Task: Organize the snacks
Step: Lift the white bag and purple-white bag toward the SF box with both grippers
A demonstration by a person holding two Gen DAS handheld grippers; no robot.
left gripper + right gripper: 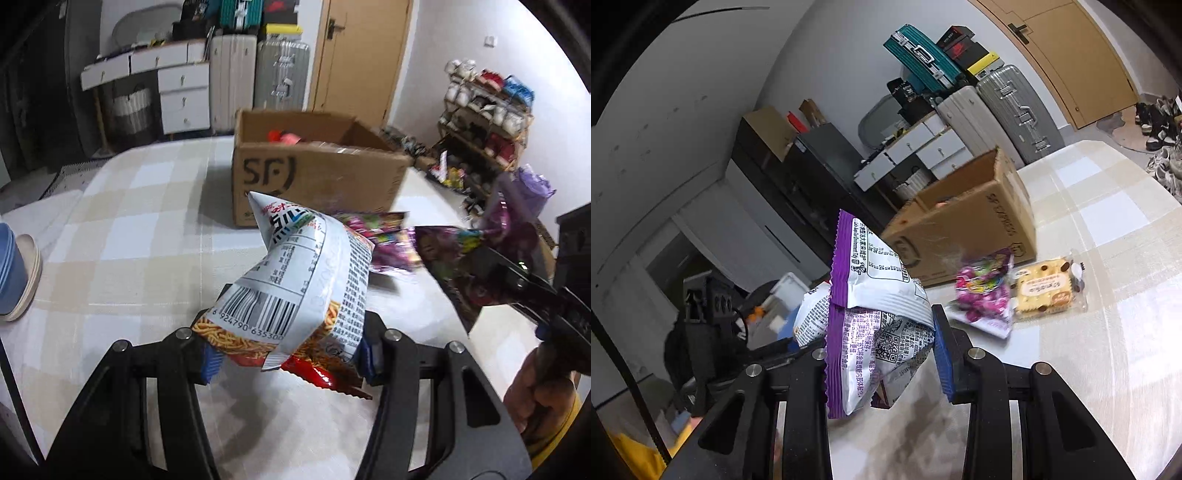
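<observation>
The left tool (288,354) clamps a white noodle-print snack bag (295,288), the right tool (882,354) a purple-edged white packet (879,314), above the checked desk (129,229).

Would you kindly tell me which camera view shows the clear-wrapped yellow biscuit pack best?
The right wrist view: the clear-wrapped yellow biscuit pack lies unobstructed on the checked tablecloth, beside a pink-purple candy bag. In the left wrist view I cannot find it; held snack bags cover that stretch of table.
</observation>
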